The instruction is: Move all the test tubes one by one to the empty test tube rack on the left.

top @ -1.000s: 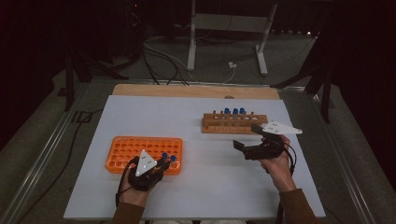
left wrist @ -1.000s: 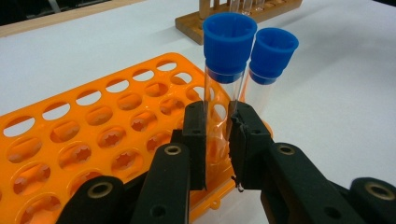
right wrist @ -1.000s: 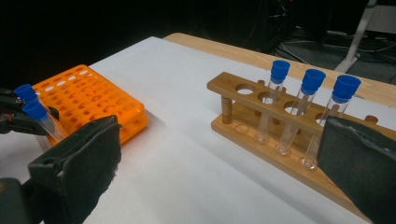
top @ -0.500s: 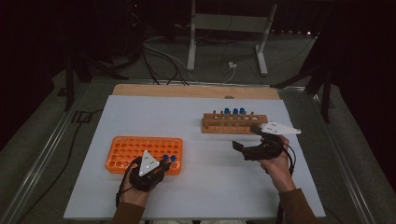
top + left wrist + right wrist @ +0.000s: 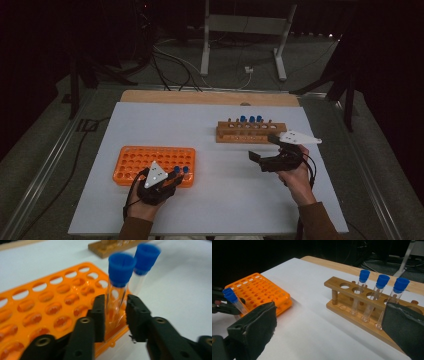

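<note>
Now left gripper (image 5: 113,315) straddles capped tube (image 5: 117,290); right gripper (image 5: 329,332) wide.

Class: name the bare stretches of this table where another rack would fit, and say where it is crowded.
Free: the white table beyond the orange rack, the strip between that rack and the wooden rack, and the near edge between the two hands. Crowded: the orange rack's near right corner, where the left tool straddles a blue-capped tube.

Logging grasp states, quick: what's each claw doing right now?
Left claw: around a blue-capped tube in the orange rack; full grip unclear.
Right claw: open, holding nothing.
</note>
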A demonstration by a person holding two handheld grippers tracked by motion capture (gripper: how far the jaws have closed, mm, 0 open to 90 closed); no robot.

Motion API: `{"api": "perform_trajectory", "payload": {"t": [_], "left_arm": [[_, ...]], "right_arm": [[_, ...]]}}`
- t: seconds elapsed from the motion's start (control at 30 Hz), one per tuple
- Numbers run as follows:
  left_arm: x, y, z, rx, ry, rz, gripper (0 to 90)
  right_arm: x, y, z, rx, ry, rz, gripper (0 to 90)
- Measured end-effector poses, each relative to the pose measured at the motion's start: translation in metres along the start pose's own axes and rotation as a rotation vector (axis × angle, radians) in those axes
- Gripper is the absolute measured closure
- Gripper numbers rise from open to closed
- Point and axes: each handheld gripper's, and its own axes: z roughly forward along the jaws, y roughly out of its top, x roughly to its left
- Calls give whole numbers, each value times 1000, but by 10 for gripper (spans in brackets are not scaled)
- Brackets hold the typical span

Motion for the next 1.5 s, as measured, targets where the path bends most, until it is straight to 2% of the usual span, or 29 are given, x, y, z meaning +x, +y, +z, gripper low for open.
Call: {"api": "perform_trajectory", "payload": {"t": [0.1,0.27,0.4,0.5,0.7,0.97,1.03,1.17,1.37,1.5], "left_arm": [[4,4,-9,-53,-11,-1,596],[12,4,-20,-112,-1,-11,513],[17,7,-27,-154,21,-28,439],[21,8,-29,-175,51,-55,351],[26,9,-28,-183,114,-106,178],[35,5,-28,-187,155,-167,89],[36,5,-28,-190,165,-173,50],[38,3,-30,-202,163,-185,18],[40,2,-31,-205,173,-193,8],[41,2,-31,-206,170,-199,8]], "right_arm": [[-1,0,-1,-4,-1,2,0],[-1,0,-1,-8,-4,6,0],[-1,1,-2,-13,-4,13,0],[-1,3,-2,-16,-12,13,0],[-3,12,-4,-32,-47,-3,0],[-21,28,-3,-36,-93,33,31],[-27,32,-1,-38,-119,30,35],[-40,37,7,-37,-181,45,62],[-55,39,27,-3,-218,55,78],[-64,40,37,7,-257,80,167]]}}
